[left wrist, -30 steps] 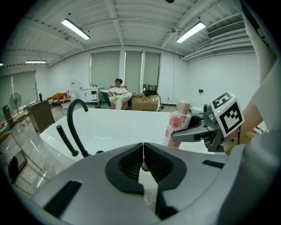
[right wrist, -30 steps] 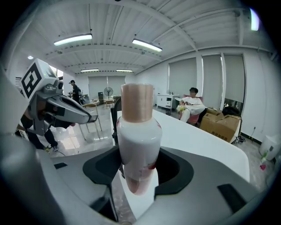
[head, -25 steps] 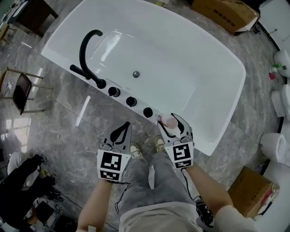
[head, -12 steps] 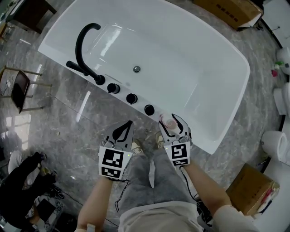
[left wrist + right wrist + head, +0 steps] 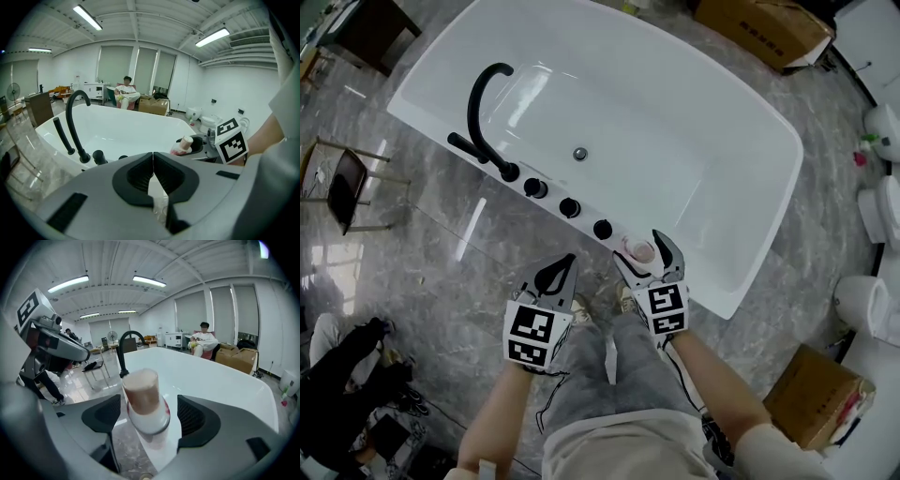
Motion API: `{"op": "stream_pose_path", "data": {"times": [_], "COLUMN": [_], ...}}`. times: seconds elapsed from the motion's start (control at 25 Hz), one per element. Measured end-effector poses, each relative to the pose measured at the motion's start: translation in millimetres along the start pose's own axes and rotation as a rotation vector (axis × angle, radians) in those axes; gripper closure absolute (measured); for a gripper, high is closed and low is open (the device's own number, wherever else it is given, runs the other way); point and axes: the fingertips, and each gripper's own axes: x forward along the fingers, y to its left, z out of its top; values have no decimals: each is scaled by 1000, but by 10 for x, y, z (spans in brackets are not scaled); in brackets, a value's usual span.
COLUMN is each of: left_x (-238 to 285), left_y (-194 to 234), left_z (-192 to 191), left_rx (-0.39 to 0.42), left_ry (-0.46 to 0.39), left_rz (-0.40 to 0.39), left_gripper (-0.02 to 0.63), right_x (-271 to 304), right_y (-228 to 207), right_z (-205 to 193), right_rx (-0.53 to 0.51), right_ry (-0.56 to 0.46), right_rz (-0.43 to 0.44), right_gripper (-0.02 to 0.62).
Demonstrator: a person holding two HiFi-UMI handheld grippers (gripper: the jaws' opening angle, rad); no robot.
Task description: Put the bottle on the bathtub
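A small pink-and-white bottle (image 5: 637,250) with a tan cap stands upright on the near rim of the white bathtub (image 5: 712,292). My right gripper (image 5: 640,249) straddles the bottle (image 5: 143,399); its jaws are open, with a gap on each side. My left gripper (image 5: 564,262) hangs over the marble floor just short of the tub, shut with nothing between its jaws (image 5: 153,157). The left gripper view shows the bottle (image 5: 184,146) inside the right gripper's jaws.
A black arched faucet (image 5: 478,103) and three black knobs (image 5: 569,207) line the rim left of the bottle. Cardboard boxes (image 5: 764,28) sit behind the tub and at lower right (image 5: 811,394). A chair (image 5: 342,187) stands left, toilets (image 5: 867,300) right. A person (image 5: 125,93) sits far off.
The right gripper and bottle have shifted slightly left along the rim, closer to the nearest knob. The left gripper has hardly moved.
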Motion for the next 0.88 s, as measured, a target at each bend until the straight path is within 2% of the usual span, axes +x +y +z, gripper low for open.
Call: {"op": "stream_pose_path", "data": {"times": [0.16,0.28,0.36,0.48,0.6,0.76,0.88], "left_x": [-265,-512,-655,-911,-1201,-1552,-1844], "left_y": [-36,-90,-108,-214,-310,-440,-562], "left_z": [308,576,786,1125,1424,1726,1970], "left_rx": [-8,14,50,138,218,270,262], "left_ry": [-38,-78,-103,-138,-186,-244,-312], "left_rz": [17,29,41,44,70,94,93], "left_gripper": [584,584,584,584,584,584,584], "right_x": [-286,-602,-808,-1139,-1487,-1917,-2239], "right_y": [113,219,254,333,392,492,600], "right_z": [385,777,1091,1549,1938,2339,2597], "right_rx": [19,23,11,-9,-31,-42,-79], "right_ry": [-19,-84,-151,-239,-312,-375,-407], "right_rz": [33,58,75,119,127,140,156], "right_gripper": [222,237,358,437,513,555,566]}}
